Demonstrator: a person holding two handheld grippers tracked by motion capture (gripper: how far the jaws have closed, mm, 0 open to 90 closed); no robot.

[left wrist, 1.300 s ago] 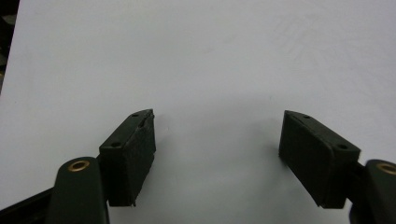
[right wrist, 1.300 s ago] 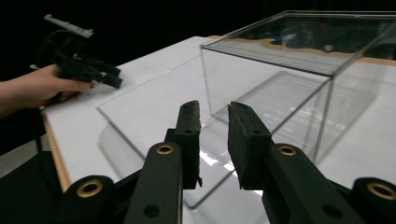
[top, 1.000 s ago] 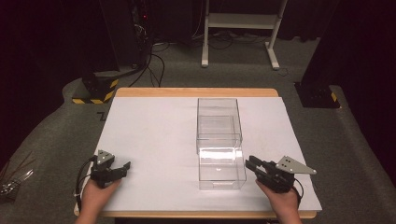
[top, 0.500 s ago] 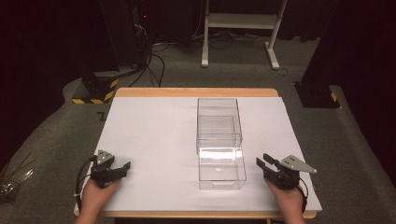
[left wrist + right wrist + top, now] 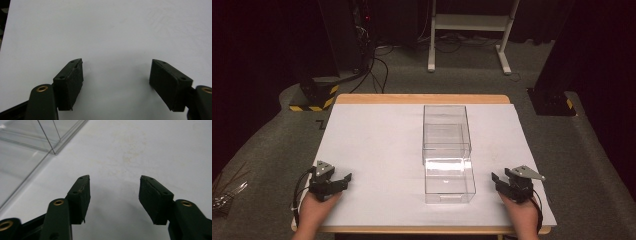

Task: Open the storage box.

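A clear plastic box (image 5: pixel 447 150) stands in the middle of the white-covered table (image 5: pixel 377 145), its drawer part pulled out toward the near edge. My left gripper (image 5: pixel 343 181) rests low at the near left of the table, held by a hand, jaws open on nothing (image 5: pixel 116 72). Near the front right, my right gripper (image 5: pixel 498 181) sits to the right of the box, a short gap away, also open and empty (image 5: pixel 113 188). In the right gripper view a corner of the clear box (image 5: pixel 37 137) lies at upper left.
The table's wooden edge (image 5: pixel 422 99) runs along the far side. Beyond it on the floor are cables (image 5: pixel 377 65), a white stand (image 5: pixel 467 30) and a yellow-black striped base (image 5: pixel 314 97). White surface lies bare between the box and each gripper.
My right gripper has drawn back rightward from the box's front end, from touching it to a short gap away. The left gripper has stayed put.
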